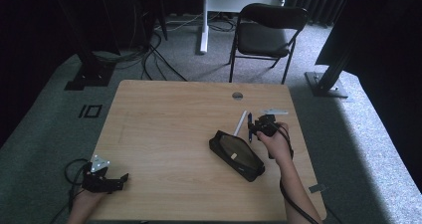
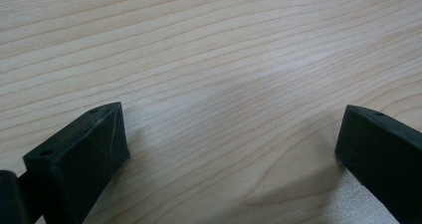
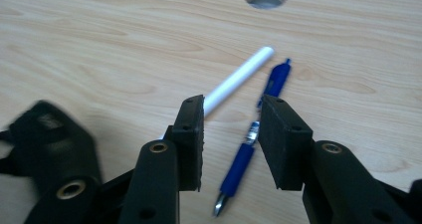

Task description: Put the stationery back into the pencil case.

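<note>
A wooden table (image 1: 164, 134) seen from above. At right of centre, the right hand-held gripper (image 3: 231, 134) hangs over a blue pen (image 3: 249, 149), jaws partly open on either side of it, not pressing. A white pen (image 3: 239, 77) lies just left, a black pouch (image 1: 237, 155) below. At lower left, the left hand-held gripper (image 2: 231, 149) rests wide open, empty.

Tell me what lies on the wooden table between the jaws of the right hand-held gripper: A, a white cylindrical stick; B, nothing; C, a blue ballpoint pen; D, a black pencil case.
C: in the right gripper view the blue ballpoint pen lies on the table between the open jaws of the right hand-held gripper, with the white cylindrical stick off to one side.
</note>
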The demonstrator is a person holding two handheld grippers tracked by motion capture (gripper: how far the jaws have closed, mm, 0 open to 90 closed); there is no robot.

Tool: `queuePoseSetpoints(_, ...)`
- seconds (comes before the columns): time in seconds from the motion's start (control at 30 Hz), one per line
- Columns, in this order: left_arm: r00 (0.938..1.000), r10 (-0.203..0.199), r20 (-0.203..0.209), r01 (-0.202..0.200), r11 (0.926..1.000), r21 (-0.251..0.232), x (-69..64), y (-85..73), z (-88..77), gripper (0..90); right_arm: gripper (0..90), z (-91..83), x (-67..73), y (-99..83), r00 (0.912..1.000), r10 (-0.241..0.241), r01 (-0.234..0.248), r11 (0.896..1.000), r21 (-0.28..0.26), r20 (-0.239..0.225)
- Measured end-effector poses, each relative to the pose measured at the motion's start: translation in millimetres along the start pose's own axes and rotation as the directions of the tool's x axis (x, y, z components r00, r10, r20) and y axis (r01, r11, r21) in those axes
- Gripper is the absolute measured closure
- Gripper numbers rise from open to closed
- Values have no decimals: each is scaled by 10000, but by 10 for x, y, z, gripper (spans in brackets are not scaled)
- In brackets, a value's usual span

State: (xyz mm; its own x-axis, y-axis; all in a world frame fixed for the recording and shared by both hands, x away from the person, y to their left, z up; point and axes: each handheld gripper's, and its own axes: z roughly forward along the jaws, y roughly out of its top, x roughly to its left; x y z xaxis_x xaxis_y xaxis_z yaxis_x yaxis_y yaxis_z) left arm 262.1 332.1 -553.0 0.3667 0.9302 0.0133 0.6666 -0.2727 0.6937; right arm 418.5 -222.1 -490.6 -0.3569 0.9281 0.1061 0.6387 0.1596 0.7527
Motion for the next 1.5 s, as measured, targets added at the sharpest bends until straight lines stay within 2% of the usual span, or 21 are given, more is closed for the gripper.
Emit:
queuePoseSetpoints(0.2, 10000, 1, 1, -1, 10000, -1, 0, 0, 0, 2, 612, 151, -94, -41, 9988, 339, -346, 9992, 203, 343)
queuePoseSetpoints(0.43, 10000, -1, 0, 1, 10000, -1, 0, 0, 0, 2, 588, 288, -176, -63, 9964, 731, -745, 9966, 345, 425)
queuePoseSetpoints(0.87, 10000, 5, -2, -5, 10000, -1, 0, 0, 0, 2, 589, 475, -204, -78, 9915, 1013, -1064, 9925, 608, 813)
queuePoseSetpoints(1.27, 10000, -2, 1, 2, 10000, -2, 0, 0, 0, 2, 600, 599, -185, -53, 9888, 826, -950, 9906, 979, 1241)
queuePoseSetpoints(1.5, 10000, 2, 0, -2, 10000, 0, 0, 0, 0, 2, 650, 615, -178, -66, 9846, 770, -947, 9895, 1088, 1570)
